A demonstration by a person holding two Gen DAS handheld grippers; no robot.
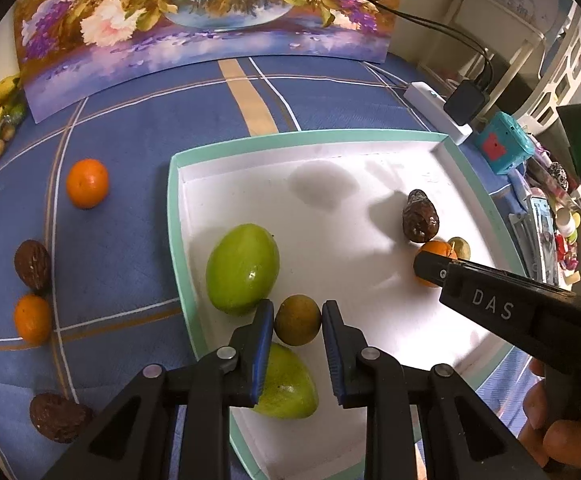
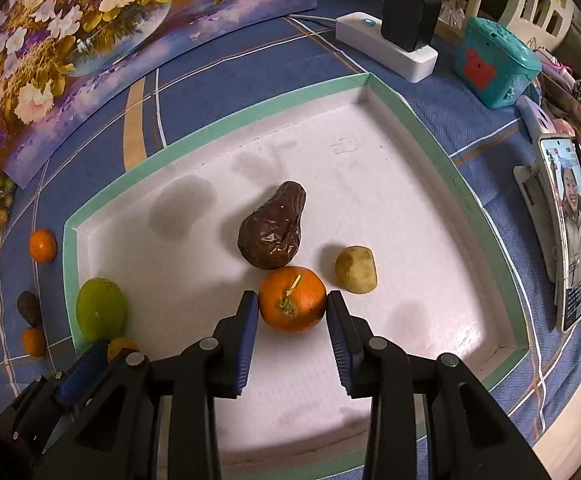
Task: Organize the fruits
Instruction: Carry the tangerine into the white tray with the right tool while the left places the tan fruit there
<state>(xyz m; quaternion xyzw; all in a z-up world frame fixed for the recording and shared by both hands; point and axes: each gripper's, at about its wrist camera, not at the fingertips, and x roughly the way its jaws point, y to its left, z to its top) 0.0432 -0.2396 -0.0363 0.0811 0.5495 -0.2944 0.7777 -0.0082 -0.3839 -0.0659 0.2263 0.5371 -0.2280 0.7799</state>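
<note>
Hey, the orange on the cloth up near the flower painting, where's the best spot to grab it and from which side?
Grip the orange across its widest middle, coming straight down from above. It is round and sits alone on the blue cloth, so either finger has free room beside it.

Right hand-held gripper (image 2: 292, 308) clamps an orange (image 2: 291, 298) inside the tray (image 2: 410, 108).
The orange sits mid-tray, touching a brown avocado (image 2: 272, 229) behind it, with a small yellow fruit (image 2: 356, 269) just beside on the right. A green fruit (image 2: 100, 308) lies at the tray's left wall. Left of the tray, on the blue worktop (image 2: 218, 76), lie two more oranges (image 2: 43, 245) and a dark fruit (image 2: 29, 307).
</note>
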